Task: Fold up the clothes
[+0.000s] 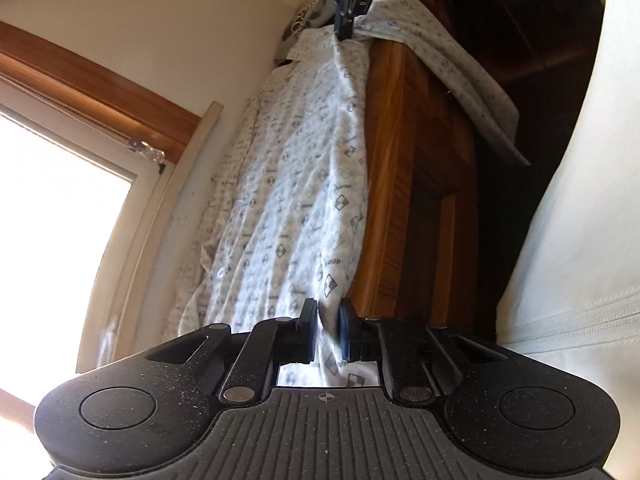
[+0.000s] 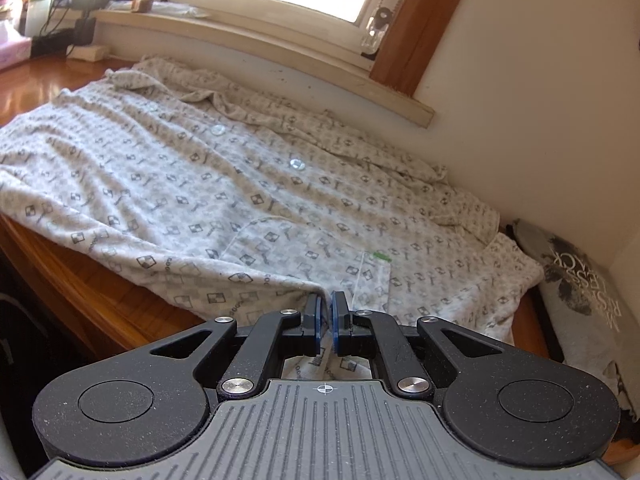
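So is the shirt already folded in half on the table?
No, the shirt lies spread open across the table, buttons showing.

The shirt point(image 2: 248, 184) lies on the table point(image 2: 100, 292), below the window sill point(image 2: 280, 52).

The left gripper point(image 1: 328, 330) has its jaws closed on an edge of the patterned pajama shirt point(image 1: 280, 200), with a fold of cloth pinched between the blue pads. The shirt lies spread along the wooden tabletop point(image 1: 396, 184), beside the cream wall and the window point(image 1: 52, 208). At the far end the right gripper point(image 1: 347, 28) pinches the same shirt, and one part of the cloth hangs over the tabletop edge. A white garment point(image 1: 580, 240) fills the right side.
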Demonstrator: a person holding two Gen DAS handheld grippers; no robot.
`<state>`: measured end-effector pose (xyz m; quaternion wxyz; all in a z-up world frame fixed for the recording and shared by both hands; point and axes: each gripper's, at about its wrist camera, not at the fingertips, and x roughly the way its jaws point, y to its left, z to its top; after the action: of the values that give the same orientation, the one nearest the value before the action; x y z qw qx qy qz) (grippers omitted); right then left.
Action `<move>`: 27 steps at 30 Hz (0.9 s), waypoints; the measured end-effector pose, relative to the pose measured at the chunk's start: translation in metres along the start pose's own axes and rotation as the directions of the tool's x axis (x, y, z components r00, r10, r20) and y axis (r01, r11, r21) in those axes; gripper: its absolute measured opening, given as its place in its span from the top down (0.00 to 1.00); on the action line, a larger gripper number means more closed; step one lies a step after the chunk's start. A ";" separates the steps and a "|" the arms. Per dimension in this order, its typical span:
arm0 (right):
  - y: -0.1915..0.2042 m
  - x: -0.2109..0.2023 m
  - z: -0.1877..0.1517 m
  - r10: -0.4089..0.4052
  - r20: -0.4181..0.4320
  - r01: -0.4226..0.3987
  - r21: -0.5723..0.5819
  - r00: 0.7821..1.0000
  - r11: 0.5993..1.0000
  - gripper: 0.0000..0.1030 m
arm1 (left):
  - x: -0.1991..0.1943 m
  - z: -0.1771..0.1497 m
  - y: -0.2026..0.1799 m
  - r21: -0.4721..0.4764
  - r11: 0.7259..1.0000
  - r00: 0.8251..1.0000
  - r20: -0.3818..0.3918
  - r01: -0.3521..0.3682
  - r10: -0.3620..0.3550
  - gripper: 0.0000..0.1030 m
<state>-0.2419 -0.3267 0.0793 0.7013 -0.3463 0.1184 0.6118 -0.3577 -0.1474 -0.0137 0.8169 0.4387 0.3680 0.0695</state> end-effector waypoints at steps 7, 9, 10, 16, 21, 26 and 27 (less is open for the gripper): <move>0.004 0.000 0.004 -0.005 -0.003 0.005 -0.047 1.000 0.999 0.94 | 0.002 -0.001 0.017 -0.024 1.000 1.000 0.002 0.000 0.000 0.97; 0.004 0.001 0.010 -0.017 0.002 0.017 -0.073 1.000 0.997 0.94 | -0.001 -0.001 0.026 -0.055 0.998 1.000 0.013 0.011 -0.010 0.97; 0.003 0.001 0.013 -0.023 0.005 0.024 -0.086 1.000 0.996 0.94 | -0.001 -0.002 0.031 -0.070 0.997 1.000 0.018 0.020 -0.019 0.97; 0.003 0.005 0.030 -0.059 0.023 0.062 -0.163 0.998 0.985 0.94 | 0.006 -0.004 0.088 -0.203 0.978 0.998 0.059 0.047 -0.036 0.97; 0.002 0.007 0.044 -0.088 0.039 0.095 -0.227 0.995 0.969 0.94 | 0.021 -0.009 0.148 -0.325 0.938 0.991 0.089 0.120 -0.096 0.97; 0.006 0.052 0.066 -0.108 0.037 0.114 -0.270 0.993 0.956 0.94 | 0.063 -0.023 0.186 -0.425 0.873 0.970 0.069 0.239 -0.232 0.97; 0.007 0.062 0.070 -0.112 0.036 0.118 -0.278 0.993 0.953 0.94 | 0.074 -0.028 0.191 -0.455 0.852 0.964 0.066 0.260 -0.259 0.97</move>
<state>-0.2528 -0.2339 0.0918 0.6809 -0.4419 0.0037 0.5840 -0.2832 0.0196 0.0832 0.8997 0.1793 0.3956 0.0434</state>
